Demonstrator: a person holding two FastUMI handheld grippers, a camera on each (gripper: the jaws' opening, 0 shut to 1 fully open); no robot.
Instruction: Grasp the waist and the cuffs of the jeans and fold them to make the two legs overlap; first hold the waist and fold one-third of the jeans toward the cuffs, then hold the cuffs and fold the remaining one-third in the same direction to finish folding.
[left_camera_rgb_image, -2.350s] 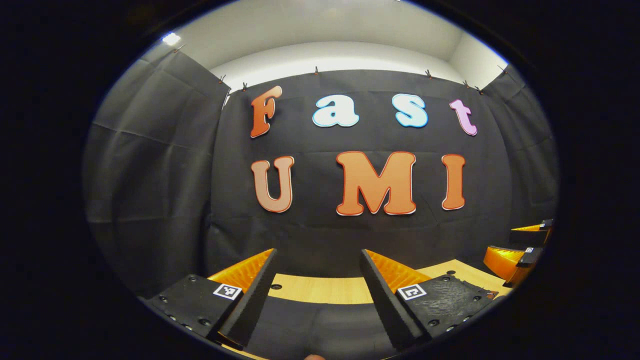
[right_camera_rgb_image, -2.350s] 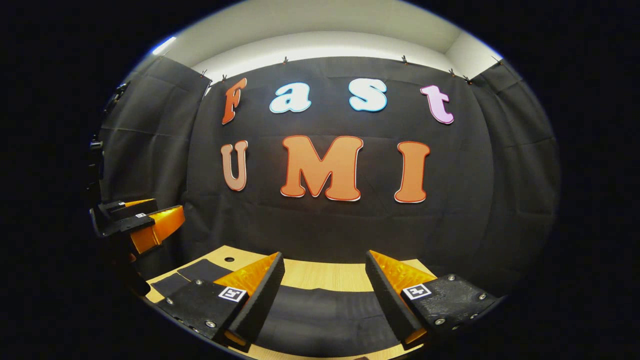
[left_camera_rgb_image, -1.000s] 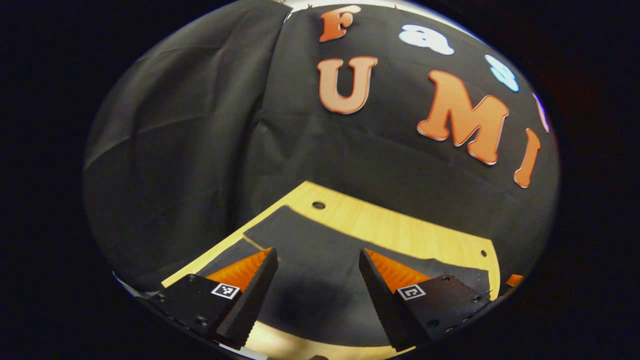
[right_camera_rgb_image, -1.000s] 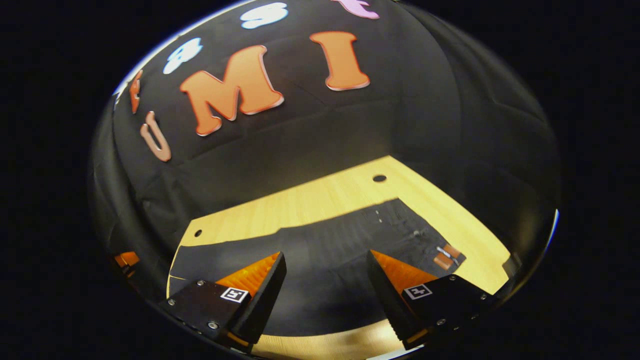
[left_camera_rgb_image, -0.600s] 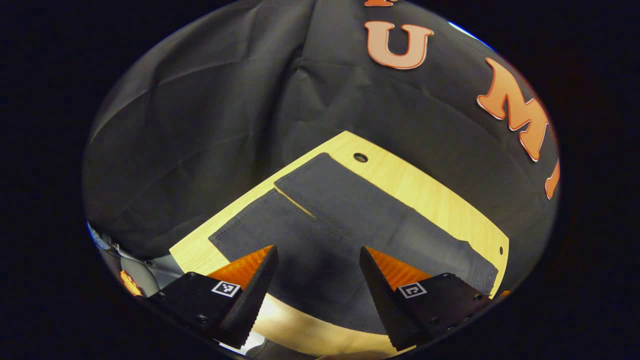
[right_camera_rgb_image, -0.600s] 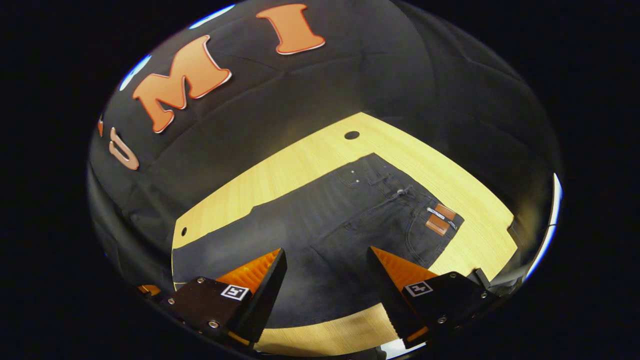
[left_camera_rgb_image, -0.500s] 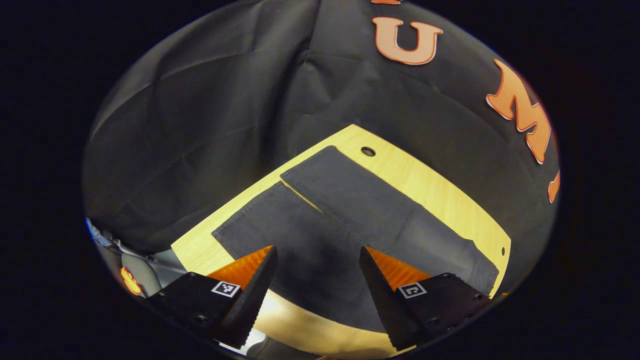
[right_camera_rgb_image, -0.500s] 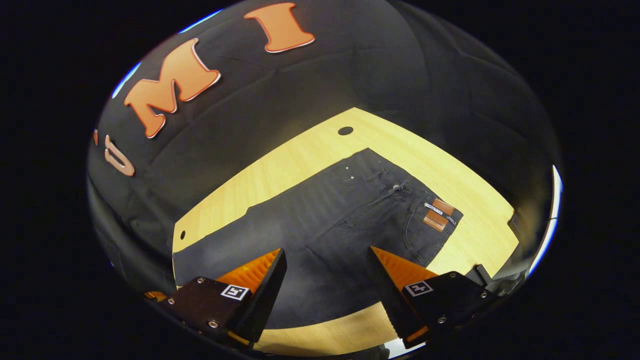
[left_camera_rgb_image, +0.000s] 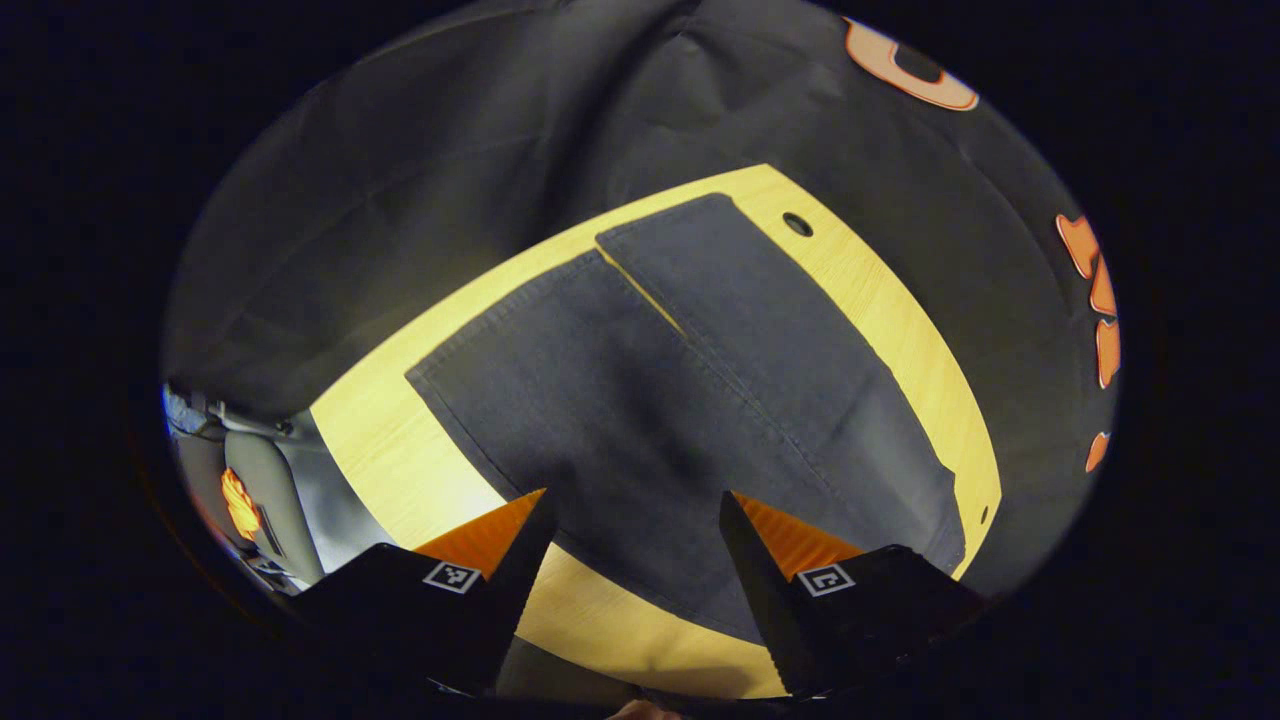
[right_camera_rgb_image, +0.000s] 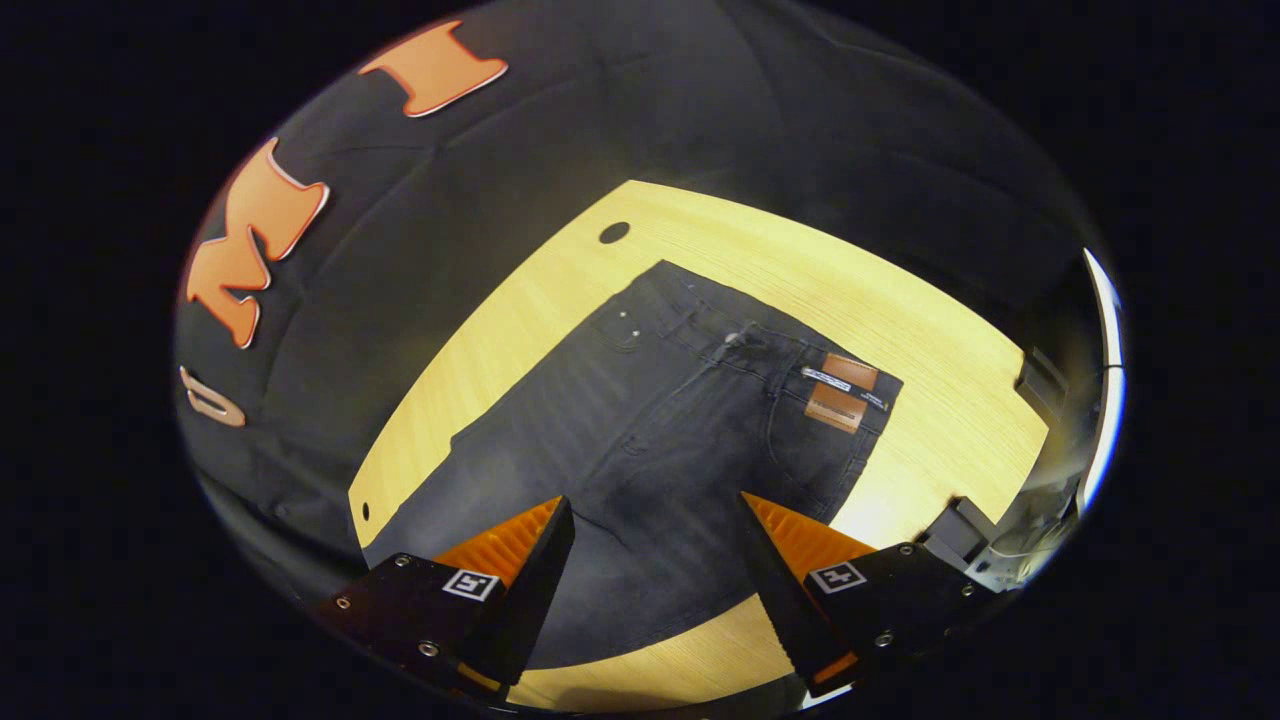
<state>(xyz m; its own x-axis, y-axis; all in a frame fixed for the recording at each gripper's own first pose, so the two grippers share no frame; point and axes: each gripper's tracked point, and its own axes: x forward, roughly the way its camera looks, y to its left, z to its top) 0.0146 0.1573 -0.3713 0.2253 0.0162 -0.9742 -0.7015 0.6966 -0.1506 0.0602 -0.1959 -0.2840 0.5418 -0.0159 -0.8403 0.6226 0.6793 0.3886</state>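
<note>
Dark grey jeans (left_camera_rgb_image: 640, 400) lie flat and unfolded on a light wooden table (left_camera_rgb_image: 400, 450). The left gripper view looks down on the two legs, side by side, with the cuffs (left_camera_rgb_image: 560, 290) at the far end. My left gripper (left_camera_rgb_image: 635, 520) hangs open above the near leg, touching nothing. In the right gripper view the jeans (right_camera_rgb_image: 640, 440) show their waist (right_camera_rgb_image: 780, 345) with brown tags (right_camera_rgb_image: 840, 395) at the far right. My right gripper (right_camera_rgb_image: 650, 525) stands open above the seat area, holding nothing.
The table (right_camera_rgb_image: 900, 300) has small round holes (right_camera_rgb_image: 613, 232) near its far corners, one hole (left_camera_rgb_image: 797, 223) beside the far cuff. Black cloth walls close in behind the table. Grey equipment (left_camera_rgb_image: 250, 480) sits beyond the table's left edge, and dark fittings (right_camera_rgb_image: 1000, 540) past its right edge.
Both grippers have tilted further down and swung outward, so the jeans take up more of each view. The left now faces the cuffs, the right the waist. Both remain open.
</note>
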